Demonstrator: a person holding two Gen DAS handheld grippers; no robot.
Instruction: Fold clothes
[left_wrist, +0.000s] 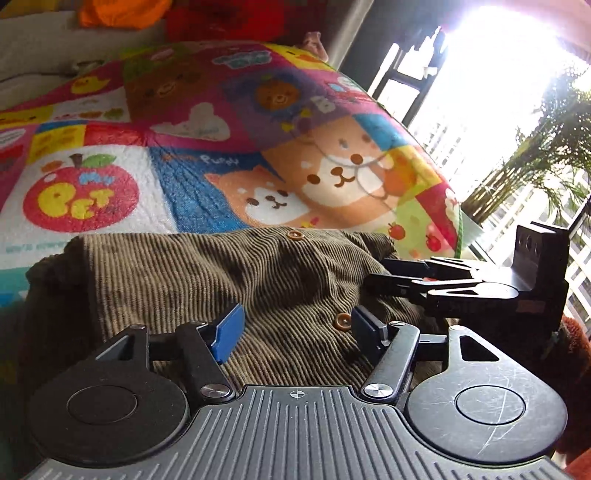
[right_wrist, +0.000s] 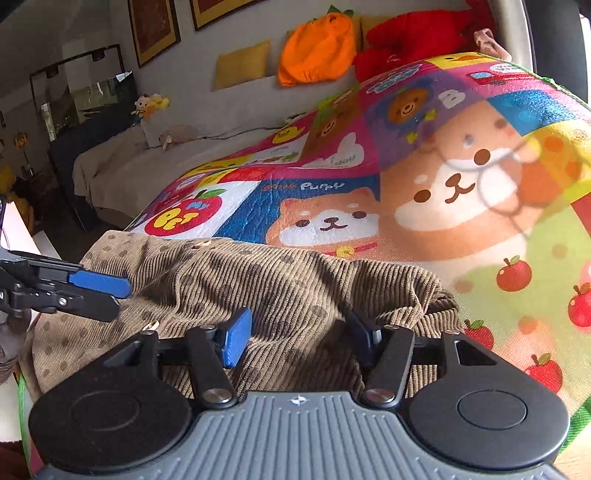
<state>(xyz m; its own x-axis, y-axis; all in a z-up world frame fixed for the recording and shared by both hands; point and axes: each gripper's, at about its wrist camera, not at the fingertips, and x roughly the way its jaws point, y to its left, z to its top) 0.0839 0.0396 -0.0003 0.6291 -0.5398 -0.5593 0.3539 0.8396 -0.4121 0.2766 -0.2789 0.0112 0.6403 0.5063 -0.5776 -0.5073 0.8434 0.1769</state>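
Note:
A brown corduroy garment (left_wrist: 207, 280) with dark dots and orange buttons lies bunched at the near edge of a colourful cartoon play mat (left_wrist: 221, 147). My left gripper (left_wrist: 295, 332) hovers just over it, jaws wide apart, blue pads empty, a button beside the right pad. The right gripper (left_wrist: 384, 275) enters the left wrist view from the right, its fingers lying on the cloth. In the right wrist view the same garment (right_wrist: 288, 291) fills the foreground and my right gripper (right_wrist: 301, 338) stands open above its folds. The left gripper (right_wrist: 107, 293) shows at the far left, over the garment's edge.
The play mat (right_wrist: 443, 177) covers the surface behind the garment. Orange (right_wrist: 317, 51) and red plush toys (right_wrist: 417, 37) rest on a sofa at the back. A bright window (left_wrist: 491, 74) and a potted plant (left_wrist: 546, 155) stand to the right.

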